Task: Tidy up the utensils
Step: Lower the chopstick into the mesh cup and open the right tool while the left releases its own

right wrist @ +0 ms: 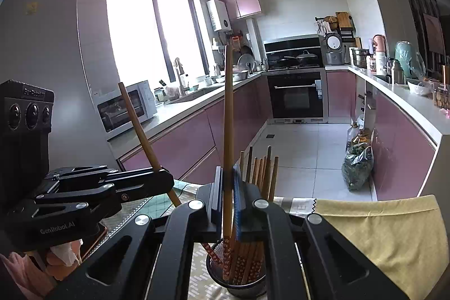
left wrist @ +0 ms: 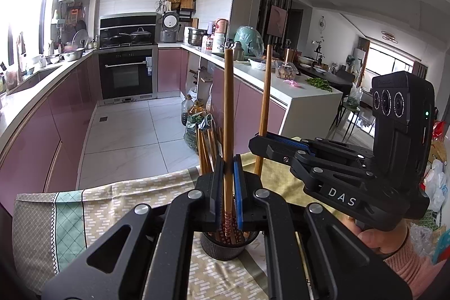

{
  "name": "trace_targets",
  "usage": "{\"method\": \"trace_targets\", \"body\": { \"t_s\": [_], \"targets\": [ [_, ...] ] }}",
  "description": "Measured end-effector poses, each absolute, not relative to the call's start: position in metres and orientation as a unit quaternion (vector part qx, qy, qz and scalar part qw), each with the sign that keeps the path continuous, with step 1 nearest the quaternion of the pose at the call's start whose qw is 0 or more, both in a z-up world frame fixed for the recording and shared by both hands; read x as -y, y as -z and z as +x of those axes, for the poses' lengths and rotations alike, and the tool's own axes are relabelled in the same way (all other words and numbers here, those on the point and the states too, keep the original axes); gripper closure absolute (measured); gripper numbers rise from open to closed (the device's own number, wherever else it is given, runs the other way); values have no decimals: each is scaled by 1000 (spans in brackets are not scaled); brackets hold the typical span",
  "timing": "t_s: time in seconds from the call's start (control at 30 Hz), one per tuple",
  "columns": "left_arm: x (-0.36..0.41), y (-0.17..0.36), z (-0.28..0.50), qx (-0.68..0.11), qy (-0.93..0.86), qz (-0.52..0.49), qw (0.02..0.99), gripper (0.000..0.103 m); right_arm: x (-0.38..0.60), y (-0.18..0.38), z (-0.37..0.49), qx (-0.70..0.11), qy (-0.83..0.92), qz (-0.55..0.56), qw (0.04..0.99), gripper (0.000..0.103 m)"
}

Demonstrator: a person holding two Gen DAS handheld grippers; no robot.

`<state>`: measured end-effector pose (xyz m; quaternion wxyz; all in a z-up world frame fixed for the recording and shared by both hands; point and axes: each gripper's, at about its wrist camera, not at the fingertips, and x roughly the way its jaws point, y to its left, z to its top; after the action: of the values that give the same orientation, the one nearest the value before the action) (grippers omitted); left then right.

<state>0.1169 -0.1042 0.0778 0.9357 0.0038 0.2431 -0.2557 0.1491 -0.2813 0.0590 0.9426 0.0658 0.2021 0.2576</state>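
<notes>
We see two claws, each clenched on one chopstick. The left claw (left wrist: pixel 228 187) grips a wooden chopstick (left wrist: pixel 228 108) that stands nearly upright between its pads, patterned end down, just above the dark holder (left wrist: pixel 222 246) that sits directly below and in front of it. The right claw (right wrist: pixel 228 196) holds the second chopstick (right wrist: pixel 228 117) the same way, its red patterned end dipping into the holder (right wrist: pixel 239 283) beneath the fingers. In the left wrist view that second chopstick leans a little, just right of the left claw; in the right wrist view the left claw's chopstick tilts away to the left.

Behind the claws, a bundle of more chopsticks (right wrist: pixel 261 170) stands in the holder; we count about eight tips, though they overlap and the number is uncertain. There is one holder only, resting on the patterned cloth (left wrist: pixel 112 204) that covers the table below both claws.
</notes>
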Motion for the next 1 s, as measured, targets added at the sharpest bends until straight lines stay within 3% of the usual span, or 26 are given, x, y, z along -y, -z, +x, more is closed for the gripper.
{"method": "trace_targets", "body": {
  "t_s": [1.0],
  "targets": [
    [105,-80,129,-269,250,14,930,96,275,-46,160,-223,-246,62,941,97]
  ]
}}
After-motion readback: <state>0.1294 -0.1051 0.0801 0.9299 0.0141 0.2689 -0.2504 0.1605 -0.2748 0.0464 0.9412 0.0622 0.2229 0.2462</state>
